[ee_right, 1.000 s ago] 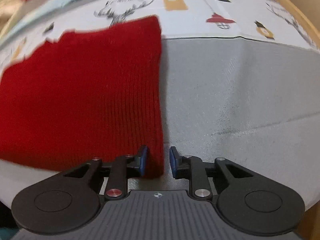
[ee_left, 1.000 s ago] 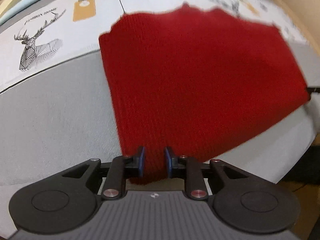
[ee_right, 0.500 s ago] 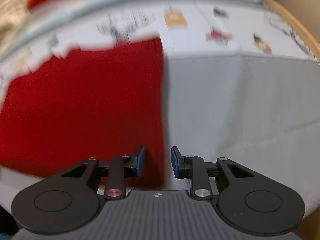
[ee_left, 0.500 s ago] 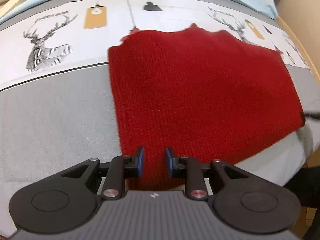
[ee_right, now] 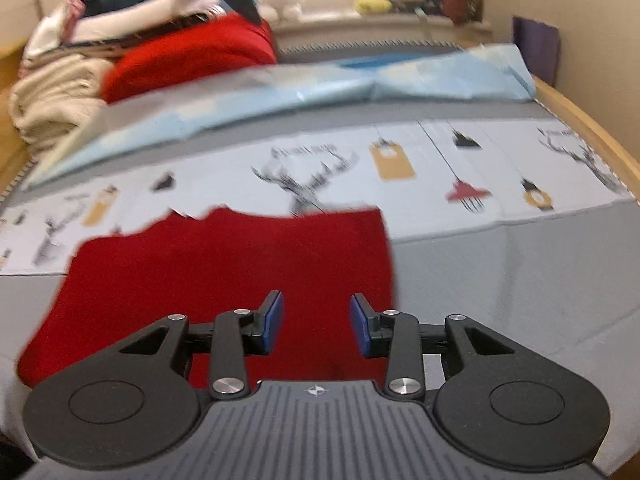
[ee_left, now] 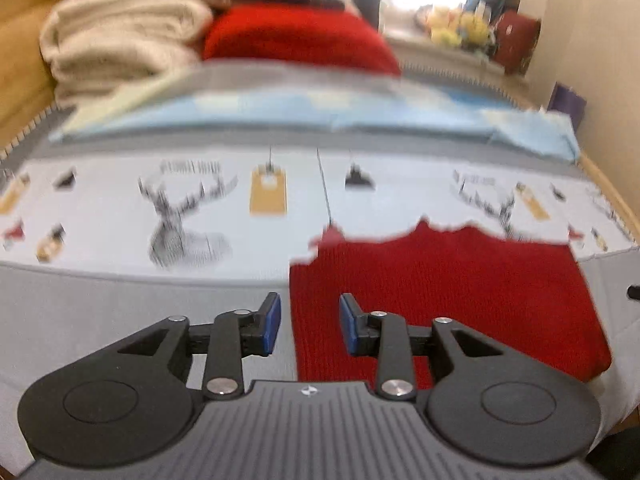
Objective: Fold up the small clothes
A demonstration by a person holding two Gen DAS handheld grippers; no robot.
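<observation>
Red knit fills the lower right of the left wrist view: the folded garment (ee_left: 440, 300) lies flat on the bed cover (ee_left: 100, 312), its near edge toward the cover's front edge and its ragged far edge reaching onto the printed band of deer and hanging tags. The left gripper (ee_left: 310, 324) hangs above the garment's left edge, its jaws opening, blue pads clear of the cloth and nothing between them (the knit seen in the gap lies on the cover below). Beyond the printed band lies a light blue sheet (ee_left: 320, 112), and at the far left corner of the bed sits a stack of cream blankets (ee_left: 120, 40) with a second red knit (ee_left: 296, 36) beside it; this view is blurred.

From the right wrist view, the same garment (ee_right: 224, 272) spreads to the lower left, its straight right edge running down toward the right gripper (ee_right: 316, 326). That gripper's jaws are opening too, pads apart and free of the fabric, above the garment's near right part. Bare grey cover stretches to the right as far as the wooden bed frame (ee_right: 592, 120).
</observation>
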